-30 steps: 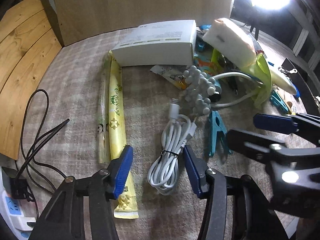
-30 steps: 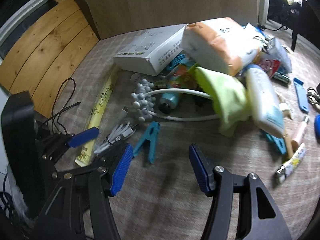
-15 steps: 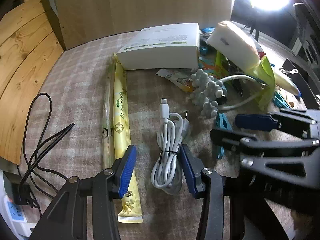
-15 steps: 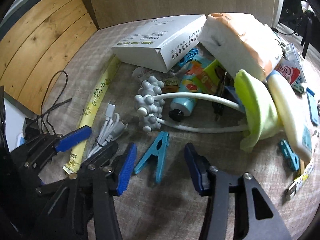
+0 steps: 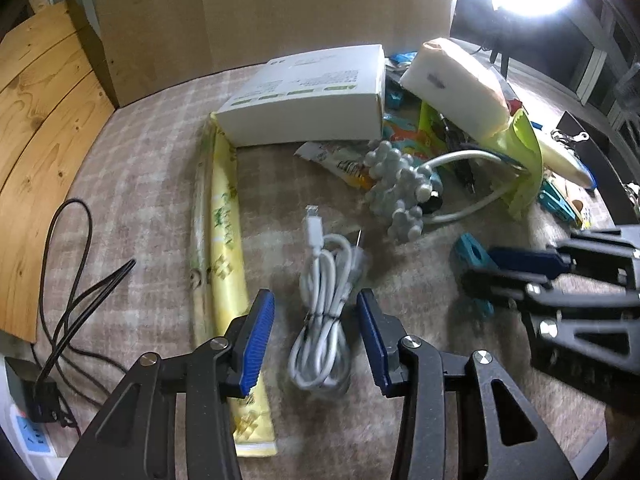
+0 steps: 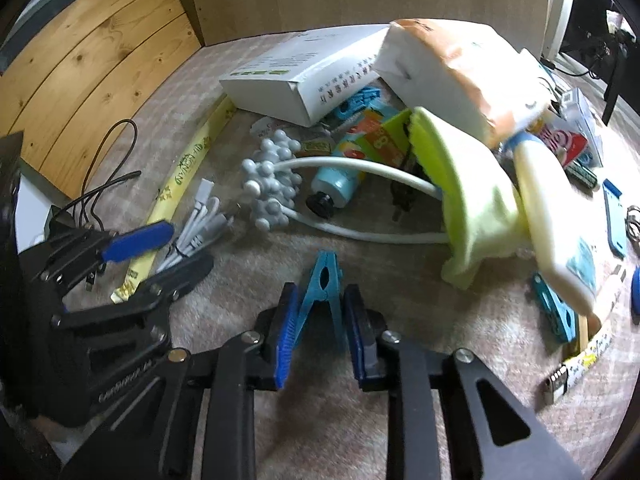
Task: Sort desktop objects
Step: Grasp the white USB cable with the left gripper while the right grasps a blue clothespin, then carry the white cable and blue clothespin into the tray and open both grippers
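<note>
A coiled white USB cable [image 5: 326, 312] lies on the checked cloth between the fingers of my left gripper [image 5: 316, 320], which is open around it. It also shows in the right wrist view [image 6: 200, 220]. A teal clothes peg [image 6: 322, 284] lies flat between the blue pads of my right gripper [image 6: 318, 312], whose jaws stand close to the peg's two legs; contact is unclear. In the left wrist view the peg [image 5: 470, 250] is partly hidden by the right gripper [image 5: 512, 268].
A yellow sachet strip [image 5: 226, 232], a white box [image 5: 308, 100], a grey ball massager [image 6: 270, 188], a tissue pack [image 6: 452, 76], a green cloth [image 6: 468, 188] and small items crowd the far side. Black cords [image 5: 68, 280] lie at left.
My right gripper moved forward over the teal peg and narrowed around it. My left gripper moved forward so the cable lies deeper between its fingers.
</note>
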`<state>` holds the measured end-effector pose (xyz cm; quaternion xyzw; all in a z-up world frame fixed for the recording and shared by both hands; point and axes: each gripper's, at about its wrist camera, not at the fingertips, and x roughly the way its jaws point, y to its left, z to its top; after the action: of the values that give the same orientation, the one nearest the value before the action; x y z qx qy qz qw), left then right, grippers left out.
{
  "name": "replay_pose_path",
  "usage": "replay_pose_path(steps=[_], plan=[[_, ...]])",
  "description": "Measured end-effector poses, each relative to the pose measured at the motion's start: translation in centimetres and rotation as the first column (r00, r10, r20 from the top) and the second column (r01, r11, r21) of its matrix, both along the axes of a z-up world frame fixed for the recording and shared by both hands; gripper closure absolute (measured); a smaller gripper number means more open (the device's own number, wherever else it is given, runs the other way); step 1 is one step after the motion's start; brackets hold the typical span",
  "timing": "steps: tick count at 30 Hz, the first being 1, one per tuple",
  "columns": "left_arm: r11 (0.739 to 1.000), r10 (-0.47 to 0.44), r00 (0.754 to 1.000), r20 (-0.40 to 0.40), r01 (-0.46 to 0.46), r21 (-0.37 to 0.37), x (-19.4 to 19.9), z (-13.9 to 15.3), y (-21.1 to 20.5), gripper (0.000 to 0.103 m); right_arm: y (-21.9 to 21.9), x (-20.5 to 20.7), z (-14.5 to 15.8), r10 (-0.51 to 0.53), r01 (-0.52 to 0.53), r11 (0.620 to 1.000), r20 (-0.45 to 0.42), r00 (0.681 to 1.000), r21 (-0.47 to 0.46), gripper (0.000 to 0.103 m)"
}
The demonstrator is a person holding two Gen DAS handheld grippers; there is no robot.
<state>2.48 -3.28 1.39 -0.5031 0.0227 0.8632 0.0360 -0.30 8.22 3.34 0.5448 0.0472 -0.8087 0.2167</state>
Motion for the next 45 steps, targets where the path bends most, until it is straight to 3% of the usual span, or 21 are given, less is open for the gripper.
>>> replay_pose_path(steps=[1, 3, 4, 11, 22, 28, 31, 40, 45], plan=[[1.000, 0.003, 1.000, -0.002, -0.003, -0.004, -0.3, 0.0, 0.1, 0.063, 0.1, 0.1, 0.0, -0.001, 0.001, 1.000, 0.001, 1.000, -0.001, 0.080], [1.000, 0.020, 1.000, -0.003, -0.020, 0.017, -0.6, 0.1, 0.1, 0.077, 0.2, 0.2, 0.0, -0.002, 0.002, 1.000, 0.000, 1.000, -0.002, 0.080], [0.999, 0.029, 1.000, -0.003, -0.028, 0.025, -0.6, 0.1, 0.0, 0.078, 0.4, 0.3, 0.0, -0.004, 0.004, 1.000, 0.001, 1.000, -0.007, 0.080], [0.976, 0.125, 0.992, 0.028, -0.128, 0.175, 1.1, 0.6, -1.5, 0.079, 1.6, 0.7, 0.2, -0.027, 0.027, 0.997, 0.007, 1.000, -0.072, 0.081], [0.976, 0.130, 0.992, -0.011, -0.126, 0.176, 2.2, 3.5, 1.6, 0.080, 4.3, 1.8, 3.1, -0.020, 0.015, 0.991, -0.036, 0.999, -0.131, 0.081], [0.984, 0.077, 0.996, -0.051, -0.067, 0.165, 1.8, 5.7, 6.3, 0.090, 9.0, 2.1, 5.4, -0.057, 0.045, 0.988, -0.078, 0.995, -0.150, 0.081], [0.986, 0.047, 0.997, -0.063, -0.036, 0.165, 1.7, 6.4, 9.4, 0.090, 12.1, 2.1, 6.4, -0.092, 0.077, 0.985, -0.096, 0.991, -0.155, 0.081], [0.978, -0.070, 0.993, -0.097, 0.087, 0.191, 0.2, 8.6, 20.1, 0.090, 24.2, 2.7, 8.8, -0.224, 0.200, 0.965, -0.137, 0.965, -0.169, 0.081], [0.964, -0.160, 0.981, -0.112, 0.179, 0.196, -1.0, 9.3, 27.9, 0.090, 32.0, 2.7, 9.6, -0.316, 0.289, 0.943, -0.161, 0.935, -0.167, 0.081]])
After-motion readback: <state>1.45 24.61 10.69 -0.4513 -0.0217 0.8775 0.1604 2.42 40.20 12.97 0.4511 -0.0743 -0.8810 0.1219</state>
